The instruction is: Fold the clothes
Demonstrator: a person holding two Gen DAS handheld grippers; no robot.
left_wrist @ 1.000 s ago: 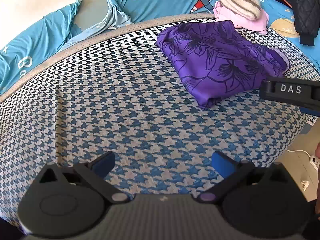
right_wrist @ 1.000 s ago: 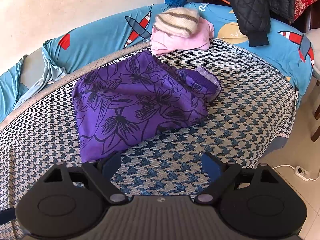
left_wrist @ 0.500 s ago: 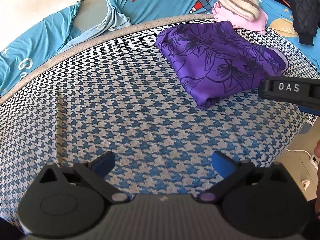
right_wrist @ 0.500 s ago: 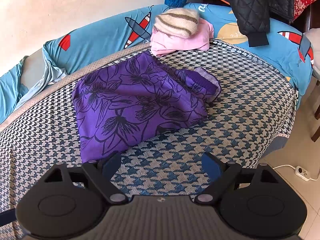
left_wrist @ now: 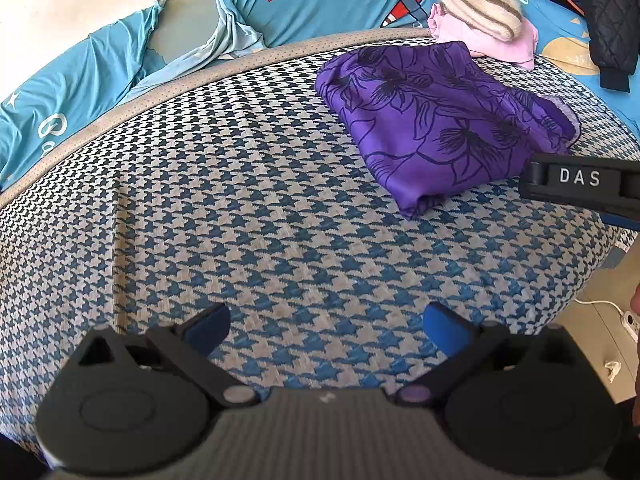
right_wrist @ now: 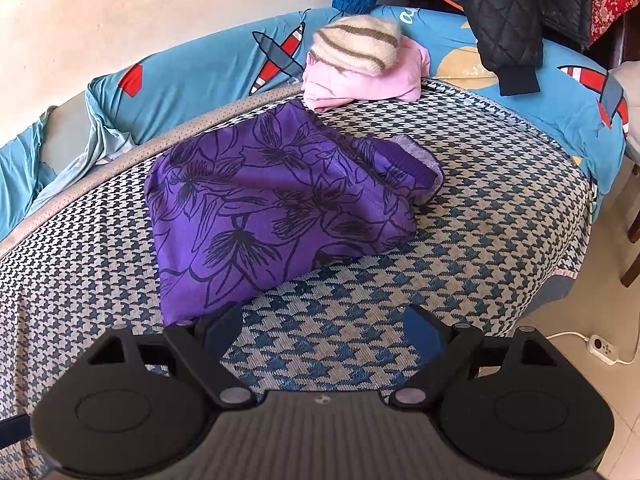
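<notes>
A purple garment with a black flower print (left_wrist: 436, 120) (right_wrist: 272, 204) lies folded on the houndstooth cover (left_wrist: 240, 184) (right_wrist: 500, 208) of the bed. My left gripper (left_wrist: 326, 322) hangs open over bare cover, well short and left of the garment, nothing between its blue pads. My right gripper (right_wrist: 322, 330) is open too, just in front of the garment's near edge, its left finger (right_wrist: 222, 330) close to the near corner. The right gripper's black body marked DAS (left_wrist: 580, 180) shows at the right edge of the left wrist view.
Behind the purple garment sits a folded pink garment (right_wrist: 360, 80) with a striped cream knit (right_wrist: 356, 46) on top. A blue airplane-print sheet (right_wrist: 200, 76) runs along the wall. A black quilted jacket (right_wrist: 508, 12) hangs at the back right. A power strip (right_wrist: 602, 348) lies on the floor.
</notes>
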